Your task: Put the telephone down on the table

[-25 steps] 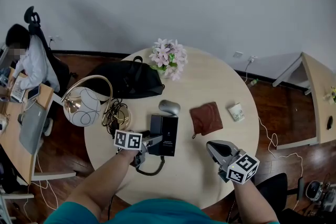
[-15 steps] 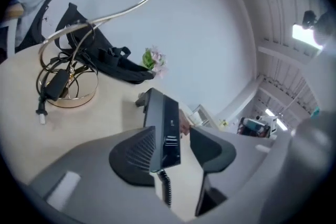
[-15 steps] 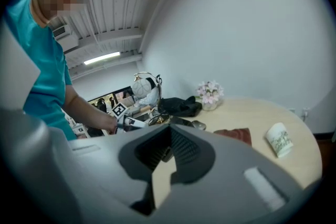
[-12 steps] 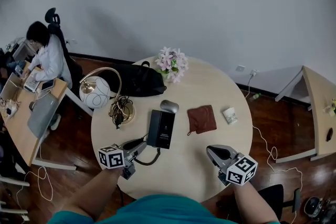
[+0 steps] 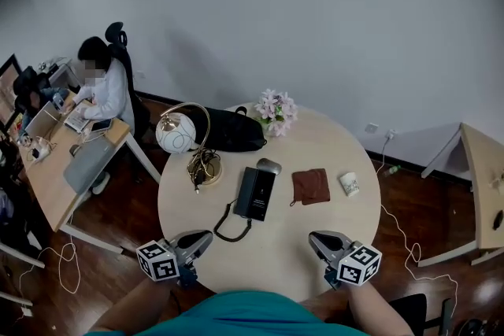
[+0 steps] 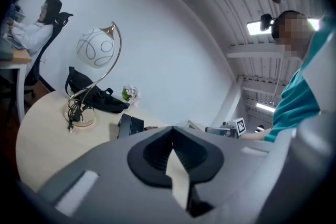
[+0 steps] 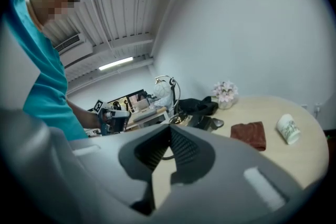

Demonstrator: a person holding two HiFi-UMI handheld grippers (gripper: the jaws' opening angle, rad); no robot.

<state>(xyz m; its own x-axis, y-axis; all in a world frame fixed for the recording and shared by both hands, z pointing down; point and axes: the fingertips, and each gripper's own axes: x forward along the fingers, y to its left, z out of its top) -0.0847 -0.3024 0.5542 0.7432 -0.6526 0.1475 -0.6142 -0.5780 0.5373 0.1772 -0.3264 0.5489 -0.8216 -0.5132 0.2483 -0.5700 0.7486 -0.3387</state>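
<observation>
— Where is the telephone (image 5: 256, 194) found?
— Laid flat on the table (image 5: 276, 248); touched by neither gripper.
— And the jaws?
— Left gripper (image 5: 203, 235): just closed, nothing between; right gripper (image 5: 315, 237): pressed together, nothing held.

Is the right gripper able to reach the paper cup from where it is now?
Probably yes: only bare table lies between the right gripper and the paper cup; the brown cloth lies aside.

Matt black plastic telephone (image 5: 257, 193), smooth pale wood table (image 5: 283, 248), soft rust-brown cloth (image 5: 310, 186)
</observation>
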